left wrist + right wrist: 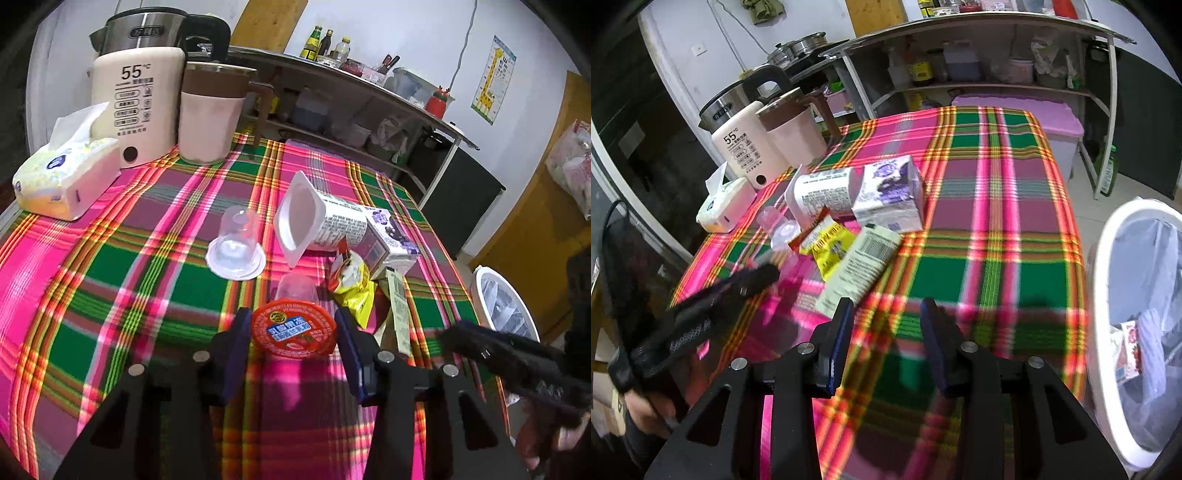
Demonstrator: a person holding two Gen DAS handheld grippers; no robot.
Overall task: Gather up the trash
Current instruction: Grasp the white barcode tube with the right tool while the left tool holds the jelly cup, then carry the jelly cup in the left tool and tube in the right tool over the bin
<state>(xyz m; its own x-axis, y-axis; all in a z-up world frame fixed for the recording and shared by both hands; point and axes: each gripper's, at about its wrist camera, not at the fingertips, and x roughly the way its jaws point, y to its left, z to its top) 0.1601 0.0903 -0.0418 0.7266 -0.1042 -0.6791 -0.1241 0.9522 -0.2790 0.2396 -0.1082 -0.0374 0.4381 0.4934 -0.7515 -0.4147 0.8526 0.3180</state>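
1. The left gripper (293,334) stands with its jaws spread wide on either side of a small jelly cup (294,325) with an orange-red printed lid, which lies on its side on the plaid tablecloth (122,273). The pads look near the lid's rim but not pressing it; whether one already touches is hard to tell from this angle.
2. The step in hand seems to be gripping this cup. Close evenly on the lid's rim, where it is stiffest; the thin clear body would likely buckle or slip.
3. Lift straight up before swinging away, since the yellow snack wrapper (352,291) lies just beside the right-hand pad and could be dragged along.
4. The right gripper (884,321) is open and holds nothing, hovering over bare cloth near the pale barcode packet (862,260).
5. The white bin (1108,258) stands off the table's edge on the right, with some rubbish already inside. Carry the cup over its rim before letting go.
6. More trash waits: a tipped yoghurt pot (317,218), a purple carton (388,236) and a clear cup (236,243).
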